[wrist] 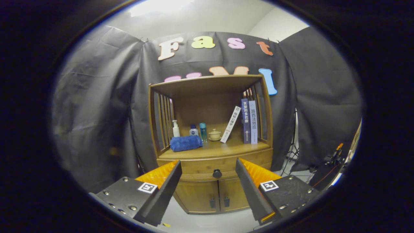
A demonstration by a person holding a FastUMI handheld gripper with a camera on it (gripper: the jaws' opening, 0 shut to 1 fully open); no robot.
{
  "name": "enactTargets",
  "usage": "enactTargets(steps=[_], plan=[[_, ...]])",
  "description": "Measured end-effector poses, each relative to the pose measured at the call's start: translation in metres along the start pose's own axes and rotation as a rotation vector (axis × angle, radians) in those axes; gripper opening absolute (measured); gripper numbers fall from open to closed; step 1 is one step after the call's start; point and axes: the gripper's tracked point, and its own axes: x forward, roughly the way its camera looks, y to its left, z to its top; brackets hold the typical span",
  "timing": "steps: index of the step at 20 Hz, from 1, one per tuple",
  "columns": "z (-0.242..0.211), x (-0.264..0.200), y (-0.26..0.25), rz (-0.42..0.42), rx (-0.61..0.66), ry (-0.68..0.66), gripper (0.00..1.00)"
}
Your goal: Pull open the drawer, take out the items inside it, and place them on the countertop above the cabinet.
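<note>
I see the gripper (208,176) with fingers spread wide, holding nothing. The drawer (215,165) sits closed at my 12 o'clock, its knob (217,173) between the fingertips but beyond them, under the countertop (223,149).

The gripper (207,168) has two wedge-shaped fingers on screw-studded mounts, each bearing a square marker.

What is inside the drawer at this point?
Nothing can be told: the drawer is shut, so its front and round knob cover the contents. The claw is open, fingers spread either side of the knob, apparently short of it.
</note>
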Motion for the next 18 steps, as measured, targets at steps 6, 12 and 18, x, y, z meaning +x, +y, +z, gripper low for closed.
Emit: enactTargets(steps=[6,12,18], plan=[[0.0002,-0.0032,-0.0061,-0.011,0.009,-0.010,1.00],[-0.0006,-0.0047,-0.0089,-0.014,0.001,-0.015,1.00],[-0.0069,-0.0035,-0.0078,-0.011,-0.004,-0.012,1.00]])
